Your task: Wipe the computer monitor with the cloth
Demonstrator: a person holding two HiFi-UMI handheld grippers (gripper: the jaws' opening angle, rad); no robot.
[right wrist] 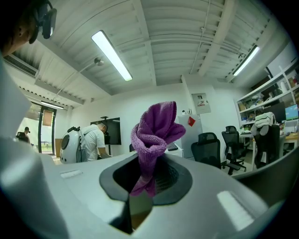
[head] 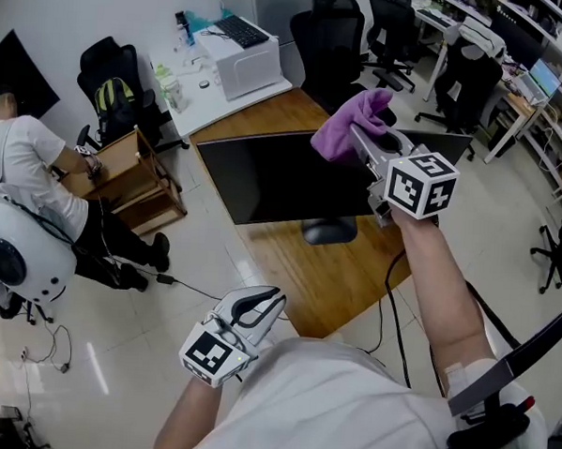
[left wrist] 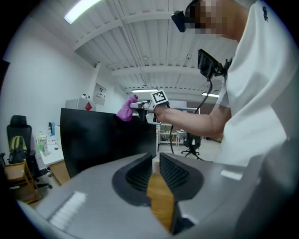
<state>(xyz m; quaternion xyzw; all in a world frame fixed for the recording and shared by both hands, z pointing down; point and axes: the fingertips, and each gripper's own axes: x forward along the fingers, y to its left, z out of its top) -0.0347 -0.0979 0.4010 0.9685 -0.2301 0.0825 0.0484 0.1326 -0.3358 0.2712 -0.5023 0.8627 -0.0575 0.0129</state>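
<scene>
The right tool [head: 365,143] is raised over the far part of the wooden counter [head: 353,279]. Its jaws are clamped on the purple cloth [head: 347,124]. The cloth sits just above the far right stretch of the monitor [head: 274,176], close to its top edge, and I cannot tell whether they touch. In the right gripper view the cloth [right wrist: 154,130] stands up from the tool [right wrist: 147,170] as a bunched, looped wad of fuzzy towelling. A short tail hangs down between the pads.

The monitor is a wide, dark, unlit panel that spans most of the counter's width. Its oval base [head: 328,232] shows under the near edge. In the left gripper view its sharp right edge and top edge [left wrist: 103,135] stand clear, with open air above them.

Near of the base lies a bare run of wood up to the counter's near corner. To the left of the counter there is open tiled floor [head: 195,252].

The left tool [head: 258,307] hangs low by the person's chest, near of the counter's corner and well apart from the monitor. Its jaws [left wrist: 155,163] are drawn together with nothing between them, and only wood shows through the sliver.

Far left are a white counter [head: 189,106] and another person [head: 30,178] beside a wooden cabinet [head: 133,178]. Black office chairs [head: 333,34] crowd the far right.
</scene>
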